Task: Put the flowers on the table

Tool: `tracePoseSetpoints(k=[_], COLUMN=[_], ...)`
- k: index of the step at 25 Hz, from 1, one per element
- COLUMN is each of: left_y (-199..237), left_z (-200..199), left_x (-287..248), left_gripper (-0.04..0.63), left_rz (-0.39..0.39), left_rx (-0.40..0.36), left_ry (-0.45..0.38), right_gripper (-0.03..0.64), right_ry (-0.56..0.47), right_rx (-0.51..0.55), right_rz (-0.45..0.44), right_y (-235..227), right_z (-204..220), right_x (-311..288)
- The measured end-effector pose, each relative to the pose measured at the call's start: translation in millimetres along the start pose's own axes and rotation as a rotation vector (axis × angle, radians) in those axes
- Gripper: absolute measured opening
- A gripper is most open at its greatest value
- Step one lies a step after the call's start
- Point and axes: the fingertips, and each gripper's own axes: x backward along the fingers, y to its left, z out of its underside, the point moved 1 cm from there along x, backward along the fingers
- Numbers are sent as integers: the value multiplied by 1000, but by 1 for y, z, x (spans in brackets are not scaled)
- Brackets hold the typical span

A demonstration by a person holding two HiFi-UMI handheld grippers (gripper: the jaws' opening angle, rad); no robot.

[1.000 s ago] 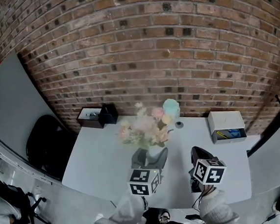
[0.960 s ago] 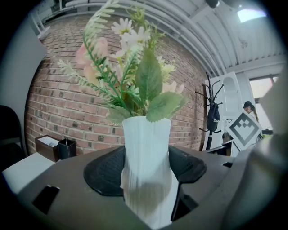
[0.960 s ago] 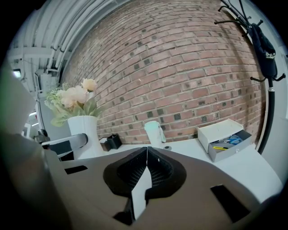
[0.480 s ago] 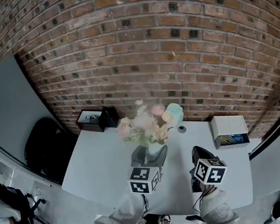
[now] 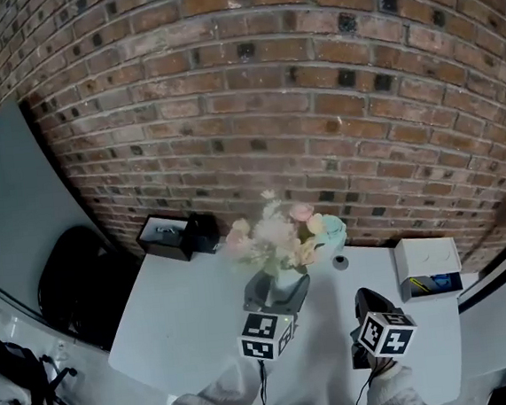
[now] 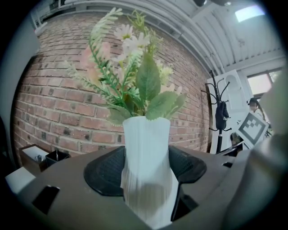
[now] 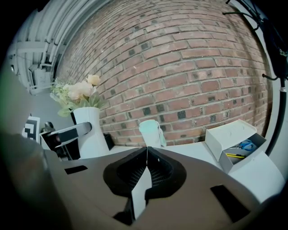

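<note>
while the left tongs (image 6: 146, 179) are clamped on the lower body of the white ribbed vase (image 6: 146, 148) that carries the flowers (image 5: 277, 235), the job reads as most of the way along but not finished. the bouquet is upright over the middle rear of the desk (image 5: 179, 311), near the brick wall (image 5: 251, 90), and what seems left is to settle the base and let go. whether the base already touches the desk i cannot tell, since the gripper's own body hides it in every view; it may be just above the surface. the right tongs (image 7: 145, 152) are pressed together on nothing, off to the right of the vase and apart from it.

the head view gives the layout. the vase is between a pair of dark boxes (image 5: 180, 233) at the desk's back left corner and a mint-green container (image 5: 332, 228) just right of the blooms, with an open white box (image 5: 428, 265) farther right. only the left gripper view shows the grip itself, with pads (image 6: 105, 173) on both sides of the vase, and a coat stand (image 6: 221, 114) off in the room. only the right gripper view shows the vase side-on, standing straight with the left tongs reaching across it, and a blue-handled item (image 7: 245, 144) inside the white box.
</note>
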Motion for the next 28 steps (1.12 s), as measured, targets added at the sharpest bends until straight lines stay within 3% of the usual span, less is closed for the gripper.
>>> tracePoseSetpoints(k=[5, 16, 22, 28], left_y=[17, 39, 39, 41], left_z=[2, 35, 51, 53], left_x=[-34, -102, -121, -126], left_gripper=[313, 313, 313, 313], left_rz=[19, 32, 56, 63], left_rx=[-5, 25, -28, -29], left_ry=[-31, -48, -41, -88], right_gripper=[23, 23, 23, 23], right_ry=[21, 64, 80, 93], right_rx=[30, -19, -47, -65], right_rz=[3, 41, 78, 92], right_y=[-9, -35, -50, -57], right_z=[1, 28, 35, 42], right_x=[-28, -64, -71, -73])
